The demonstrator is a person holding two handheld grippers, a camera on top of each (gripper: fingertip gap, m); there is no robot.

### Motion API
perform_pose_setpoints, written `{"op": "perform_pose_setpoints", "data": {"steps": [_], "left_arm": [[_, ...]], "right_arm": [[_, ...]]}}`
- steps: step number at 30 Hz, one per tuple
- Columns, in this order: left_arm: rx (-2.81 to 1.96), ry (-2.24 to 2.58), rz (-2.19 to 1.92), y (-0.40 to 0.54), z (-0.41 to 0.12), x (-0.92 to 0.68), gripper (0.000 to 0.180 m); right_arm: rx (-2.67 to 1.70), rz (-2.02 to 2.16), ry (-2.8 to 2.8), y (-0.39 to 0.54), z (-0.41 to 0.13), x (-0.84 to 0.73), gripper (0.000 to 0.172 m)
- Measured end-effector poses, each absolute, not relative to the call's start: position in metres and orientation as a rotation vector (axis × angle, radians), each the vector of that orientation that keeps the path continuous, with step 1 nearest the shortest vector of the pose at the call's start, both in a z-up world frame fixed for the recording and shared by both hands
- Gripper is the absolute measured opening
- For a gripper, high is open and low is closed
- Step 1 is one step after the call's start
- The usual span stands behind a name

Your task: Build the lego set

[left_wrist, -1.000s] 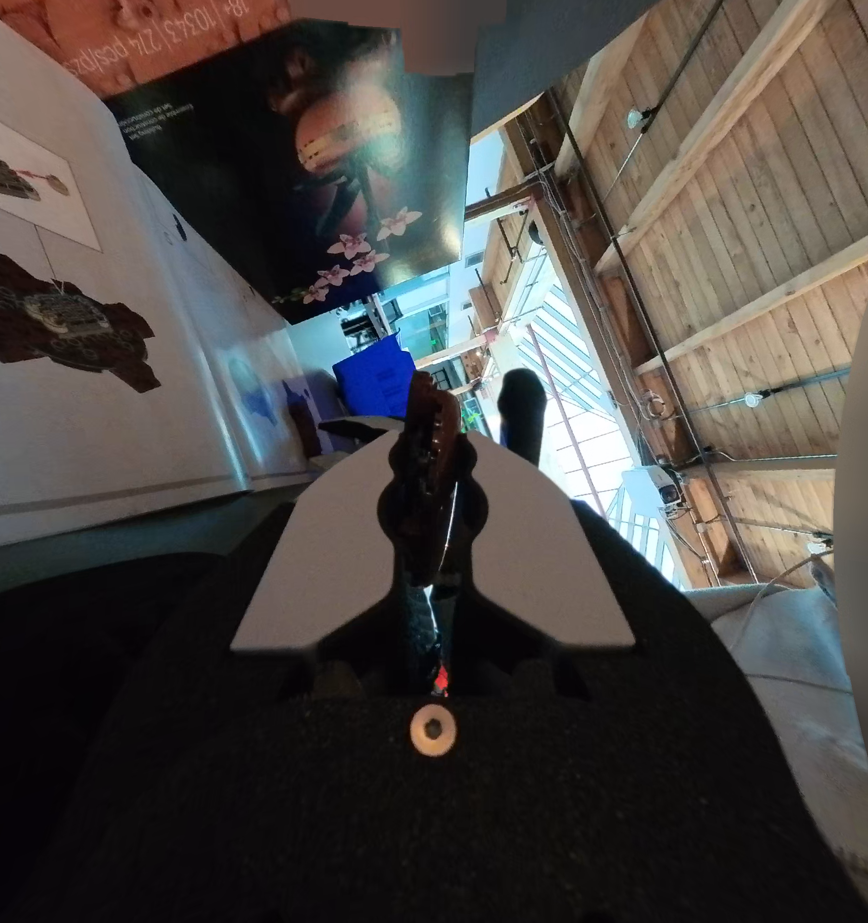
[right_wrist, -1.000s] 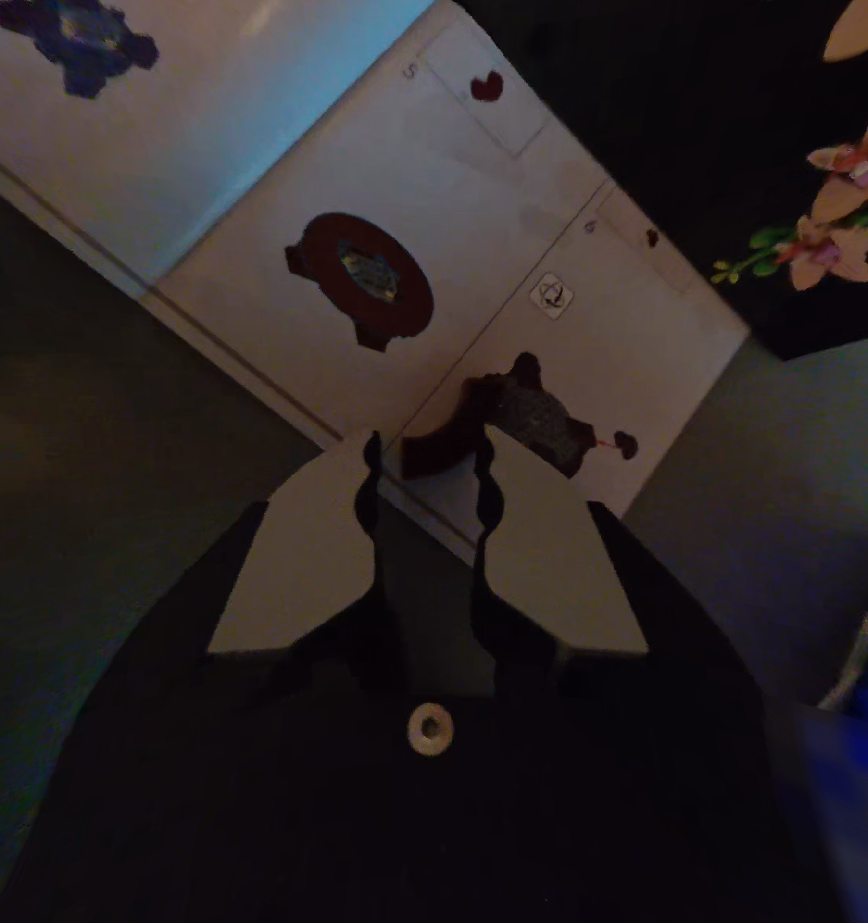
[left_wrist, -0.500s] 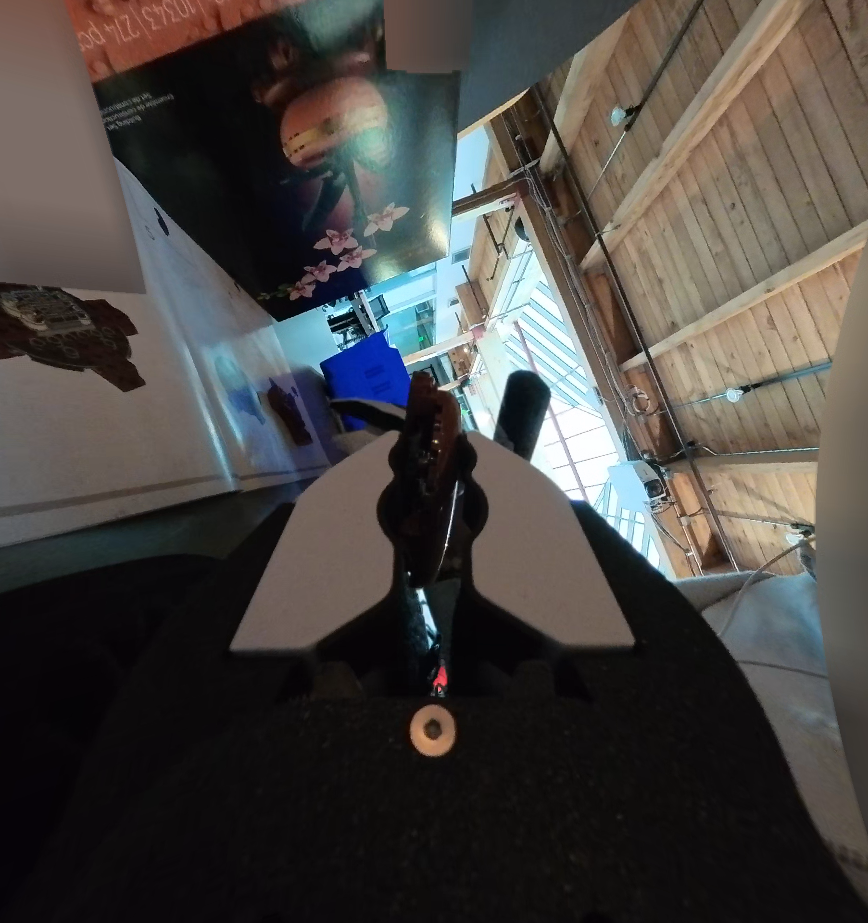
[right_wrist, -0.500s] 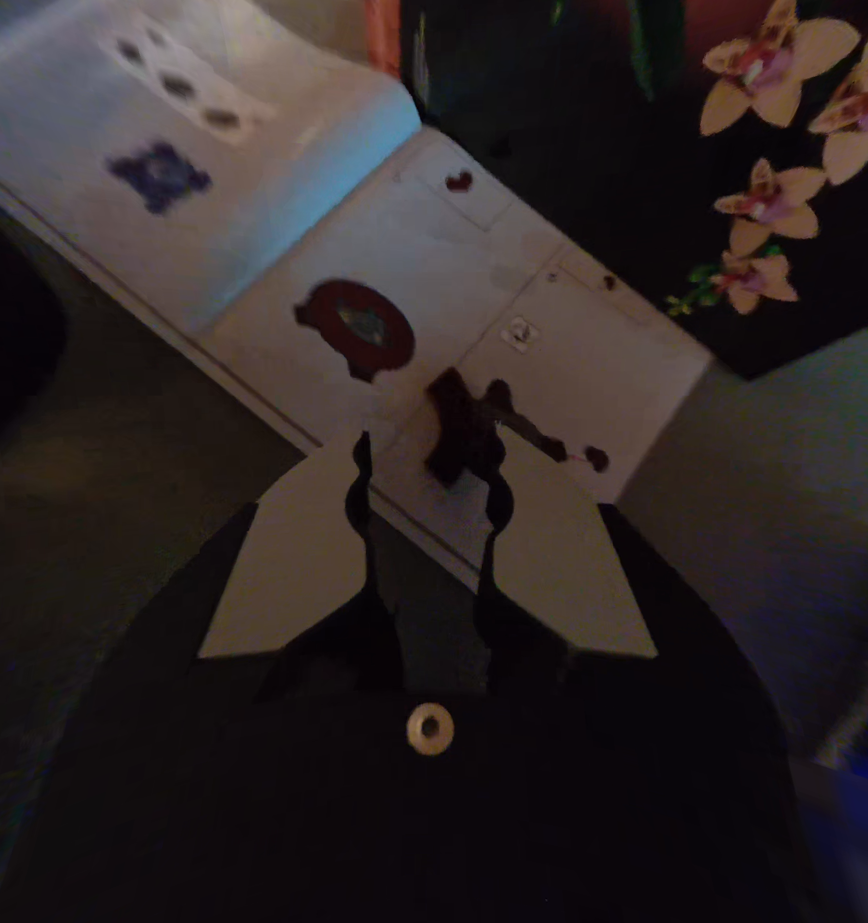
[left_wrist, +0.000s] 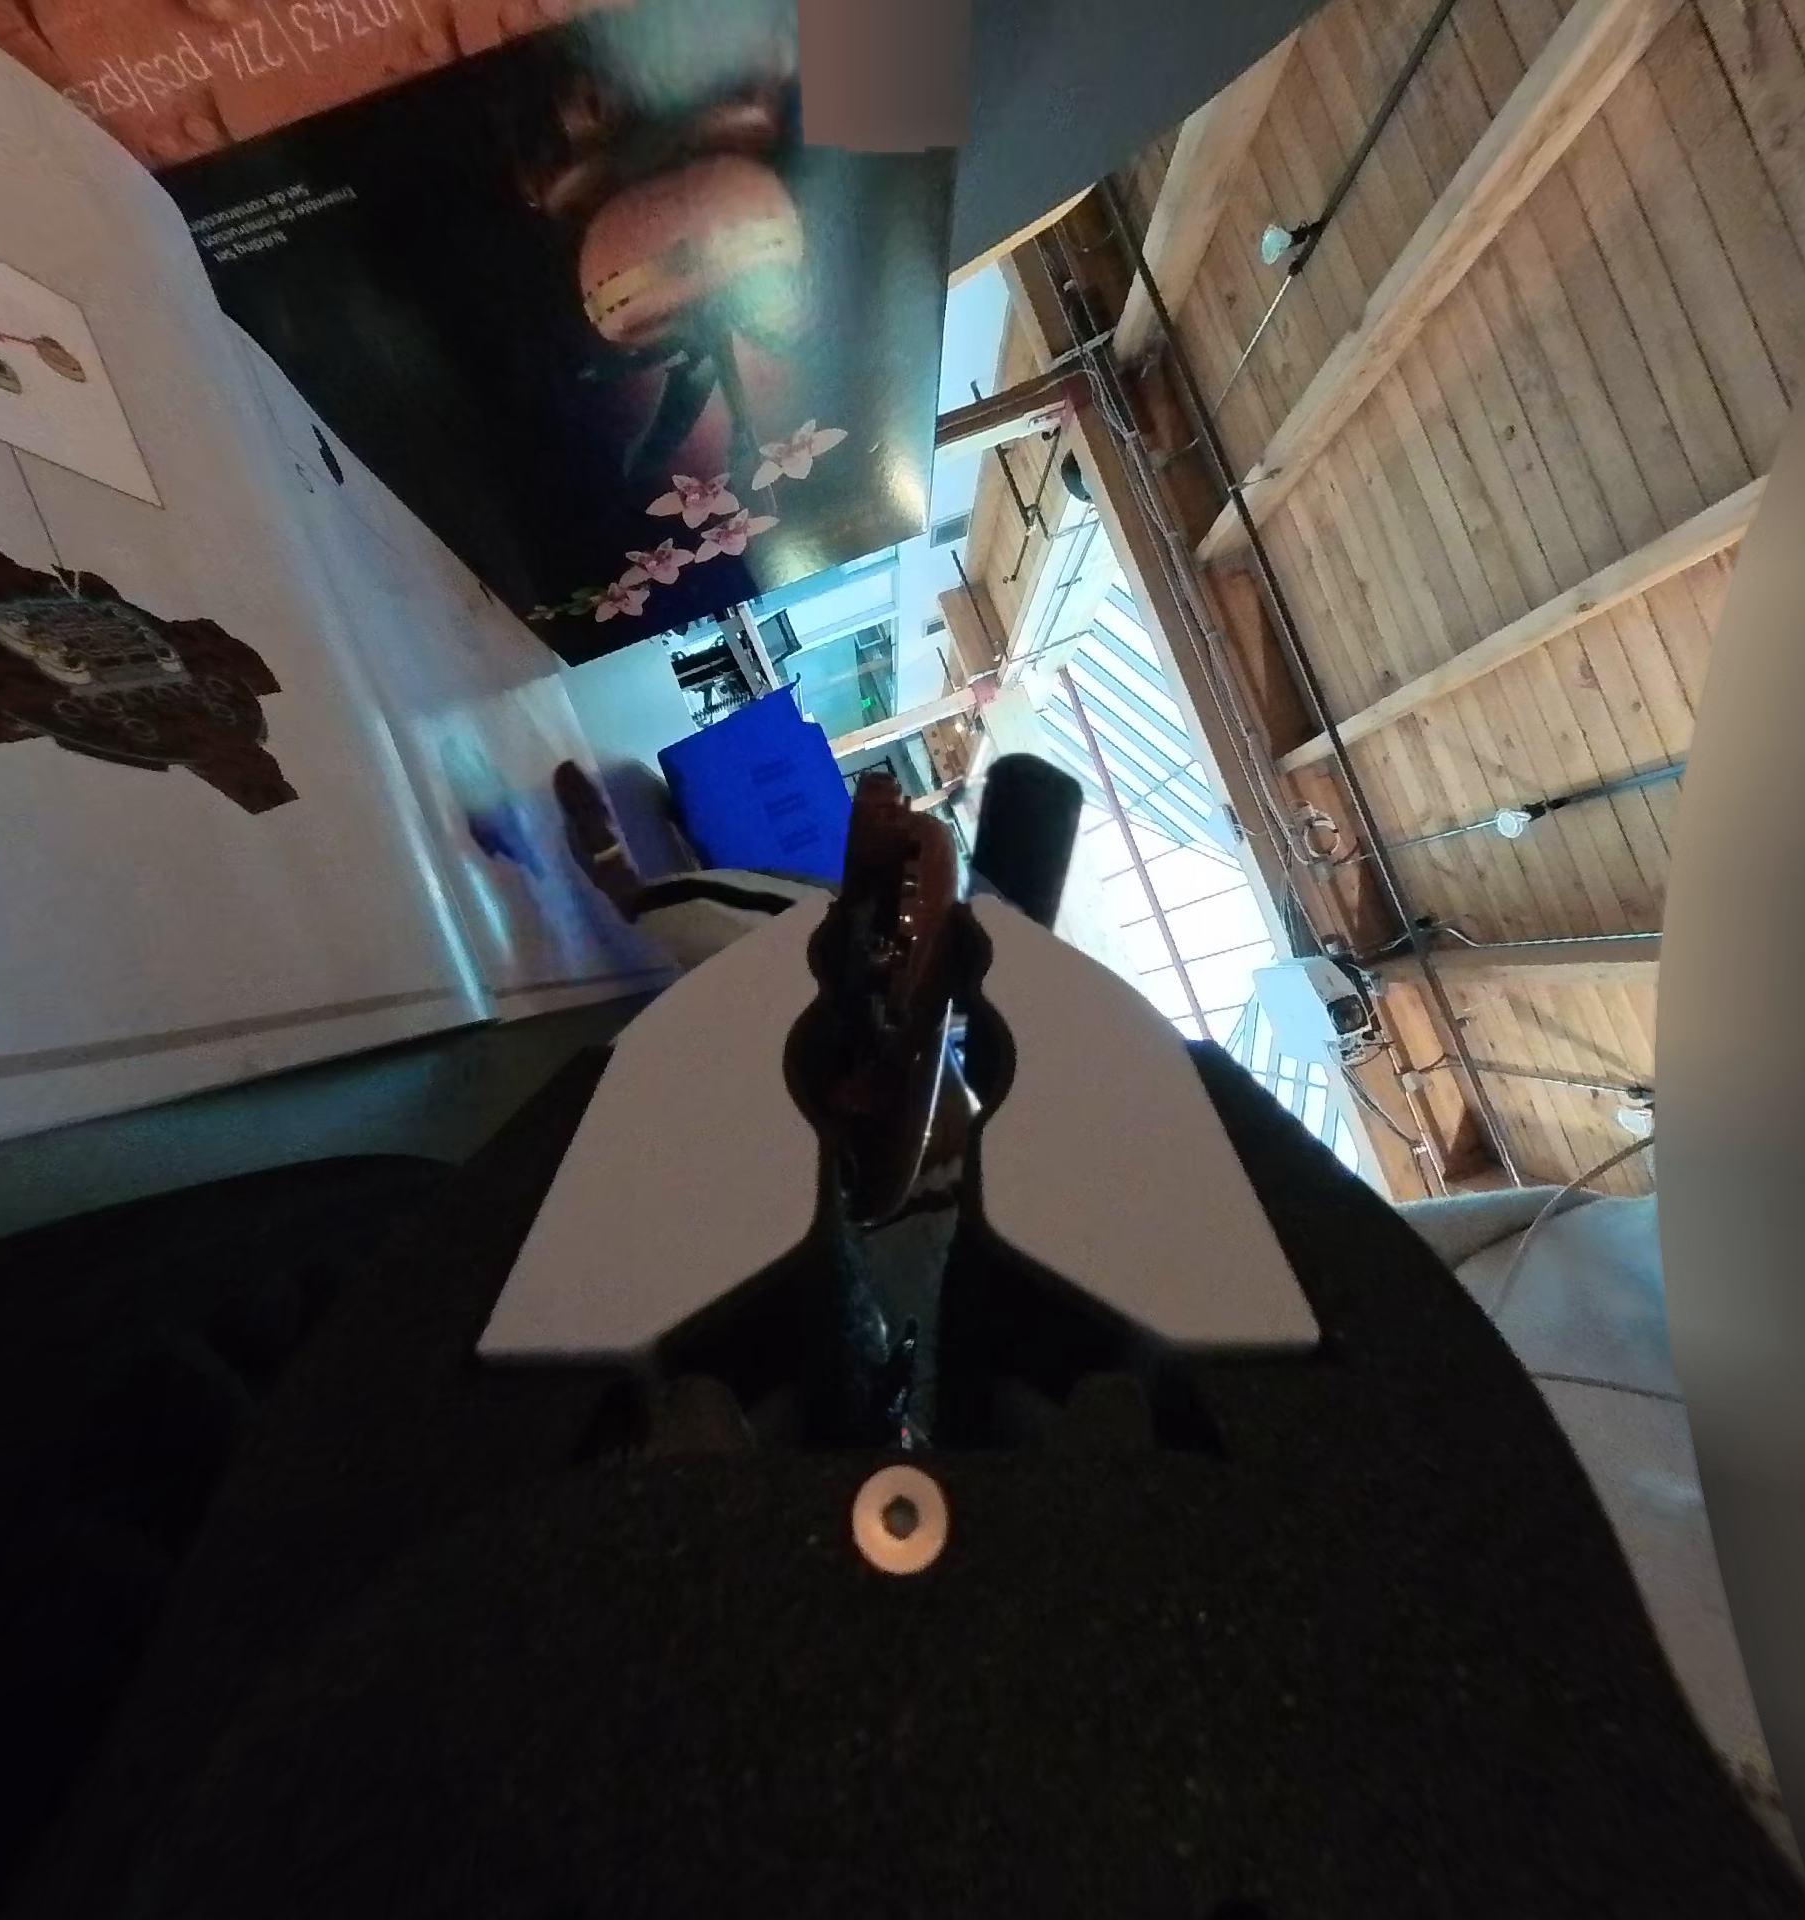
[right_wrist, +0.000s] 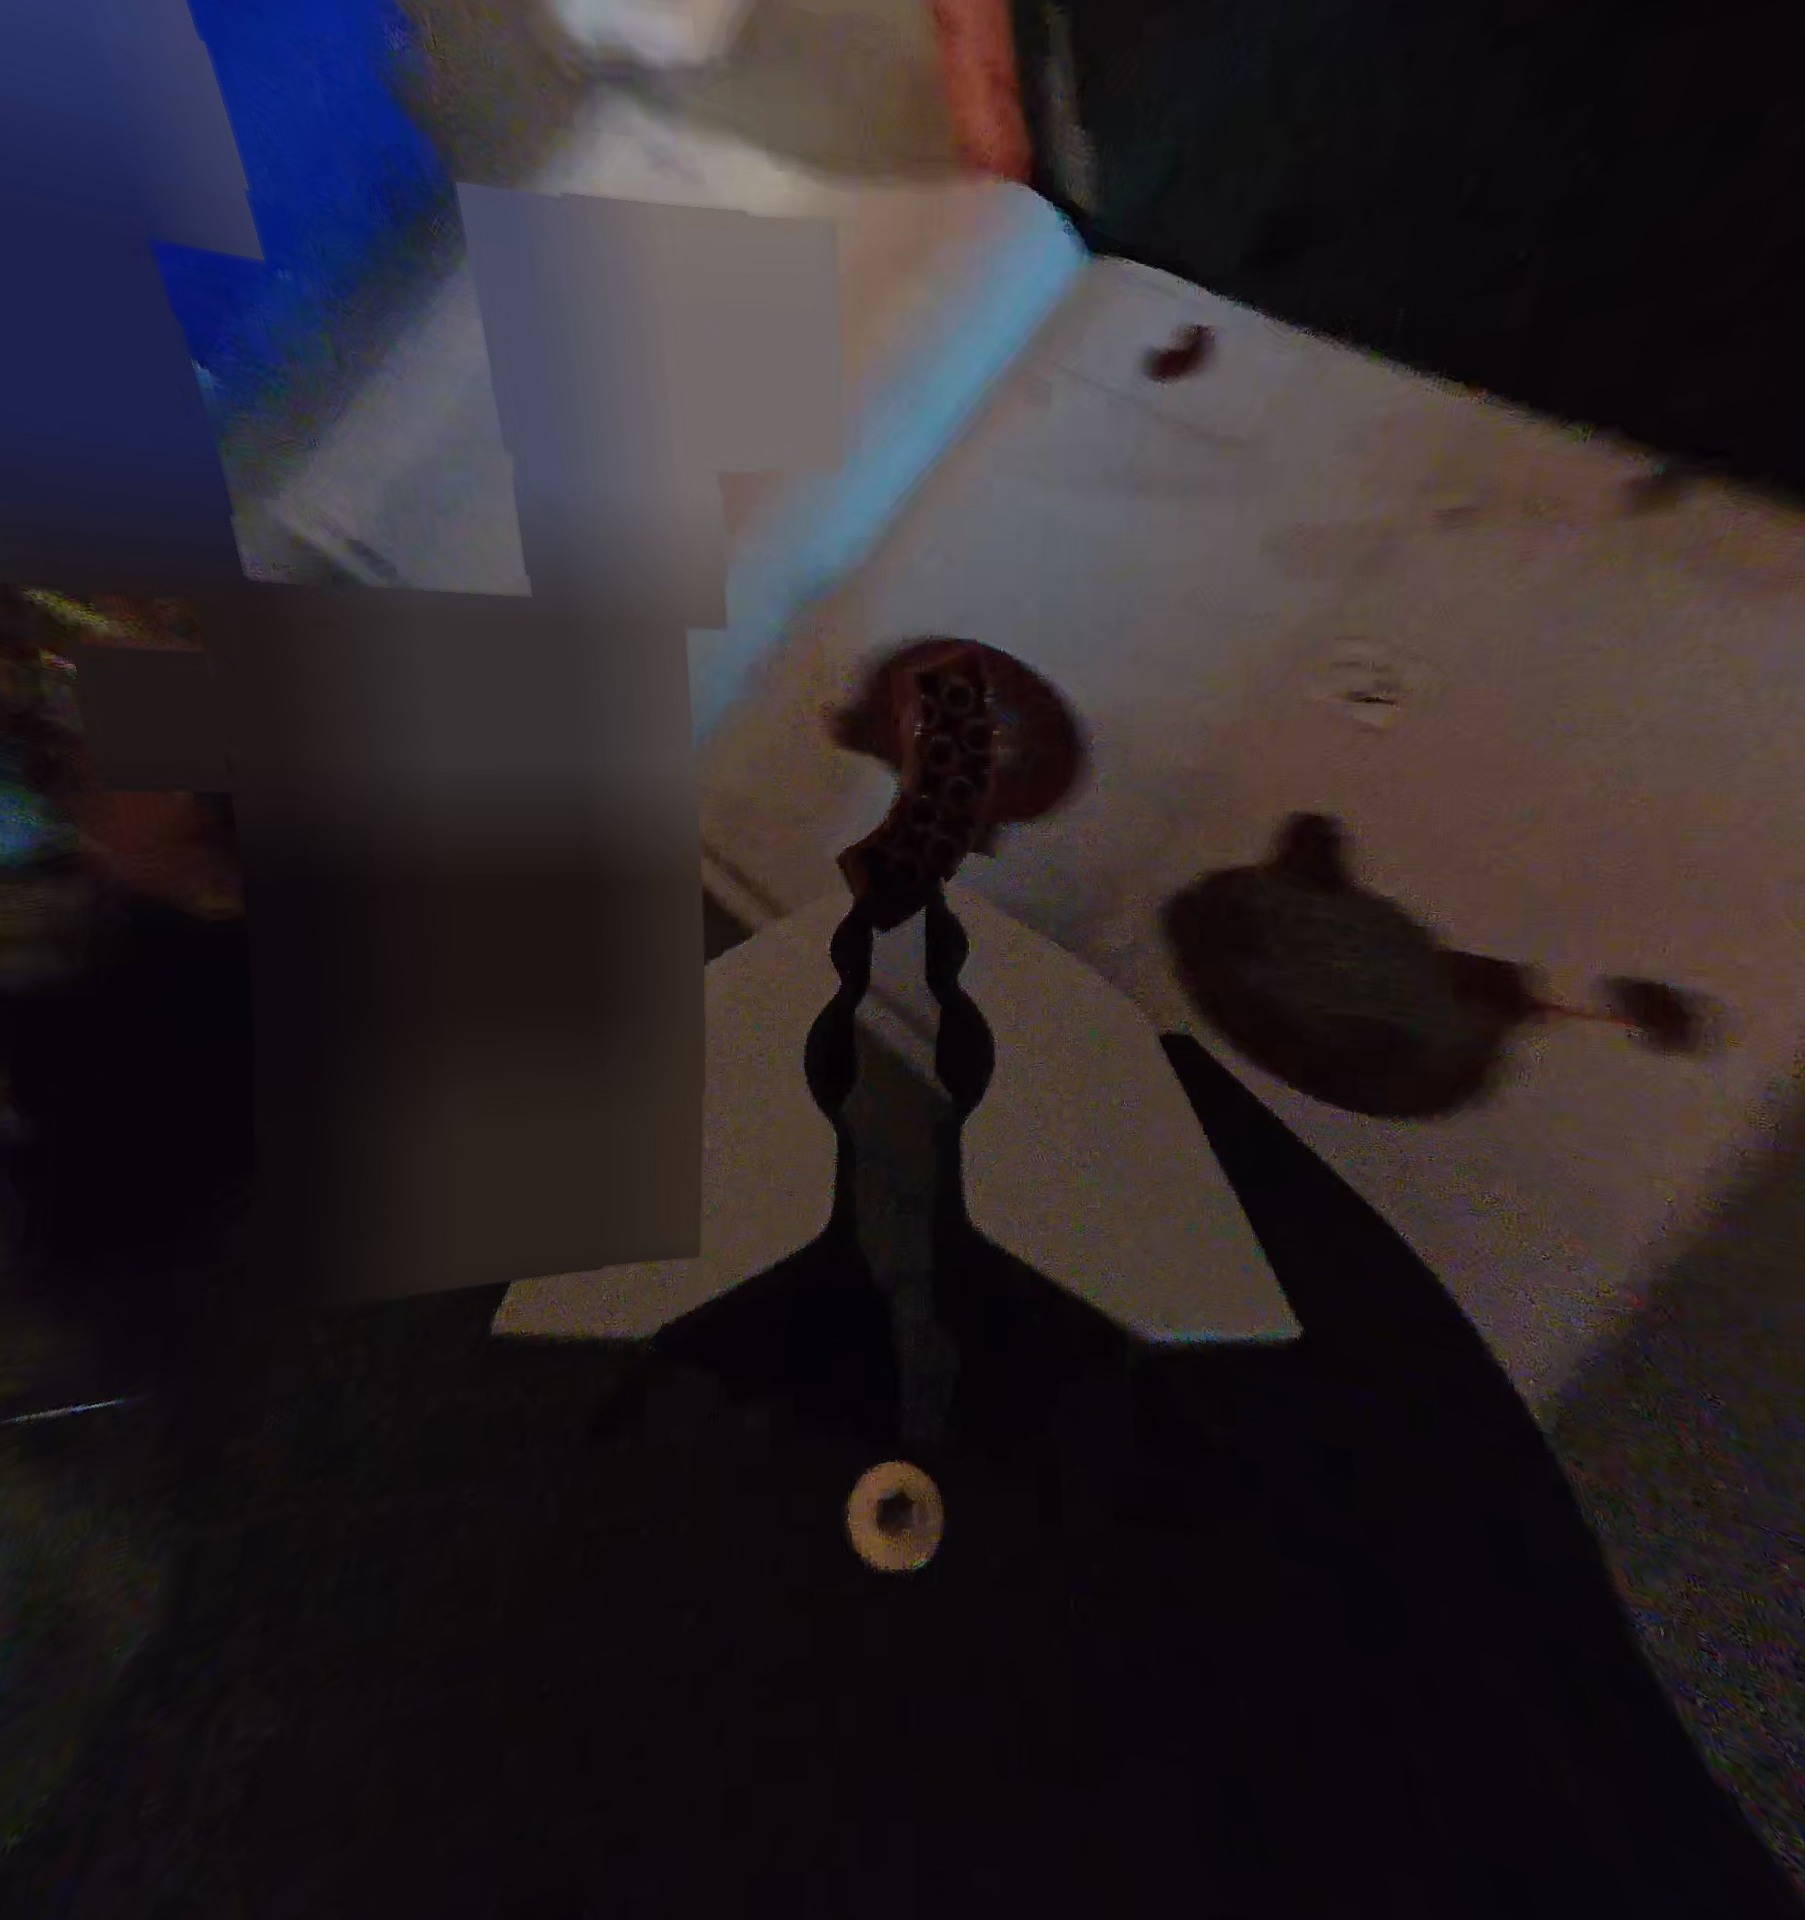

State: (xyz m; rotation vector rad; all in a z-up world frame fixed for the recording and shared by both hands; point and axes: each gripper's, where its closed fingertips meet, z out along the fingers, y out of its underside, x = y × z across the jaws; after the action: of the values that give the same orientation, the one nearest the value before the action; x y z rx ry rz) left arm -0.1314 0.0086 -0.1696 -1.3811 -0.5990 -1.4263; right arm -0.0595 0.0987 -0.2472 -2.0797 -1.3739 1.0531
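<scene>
**Two grippers, each clamped on a brown brick piece, over an open booklet**

While a wooden plank ceiling with beams fills the right of the left wrist view, an open instruction booklet with white pages and printed pictures of brown builds spreads across the left. A dark box printed with pink flowers lies against the booklet's far edge, and a blue bin stands beyond it.

In the right wrist view the same booklet lies under the gripper, dim and blurred, on a dark grey surface.

Left gripper: its jaws are closed on a dark brown brick assembly, which stands edge-on between the fingers and sticks out past their tips. A black cylindrical handle shows just beyond it.

Right gripper: its tips pinch the near end of a curved brown plate with round sockets on its face. The plate juts forward from the tips, above a printed brown ring on the page.
</scene>
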Motion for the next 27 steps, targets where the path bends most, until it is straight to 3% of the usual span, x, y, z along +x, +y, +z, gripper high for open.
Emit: {"op": "perform_pose_setpoints", "data": {"steps": [3,5,9,14,19,27], "left_arm": [[-1.374,-0.596,-1.427,0.008,-0.169,-0.132,0.019],[-1.368,-0.599,-1.431,0.008,-0.168,-0.132,0.019],[-1.361,-0.608,-1.428,0.008,-0.168,-0.134,0.019],[-1.365,-0.616,-1.424,0.009,-0.169,-0.135,0.019],[-1.356,-0.626,-1.417,0.009,-0.170,-0.136,0.019],[-1.343,-0.606,-1.427,0.007,-0.167,-0.135,0.019]], "right_arm": [[-2.243,1.733,-1.152,0.079,-0.227,-0.066,0.009],[-2.341,1.821,-1.045,0.085,-0.232,-0.061,0.024],[-2.370,1.349,-1.102,0.121,-0.247,-0.040,0.034],[-1.858,0.989,-1.505,0.110,-0.219,-0.042,0.019],[-1.558,0.591,-1.713,0.073,-0.235,-0.050,0.008],[-1.768,1.012,-1.514,0.084,-0.233,-0.061,0.007]]}}
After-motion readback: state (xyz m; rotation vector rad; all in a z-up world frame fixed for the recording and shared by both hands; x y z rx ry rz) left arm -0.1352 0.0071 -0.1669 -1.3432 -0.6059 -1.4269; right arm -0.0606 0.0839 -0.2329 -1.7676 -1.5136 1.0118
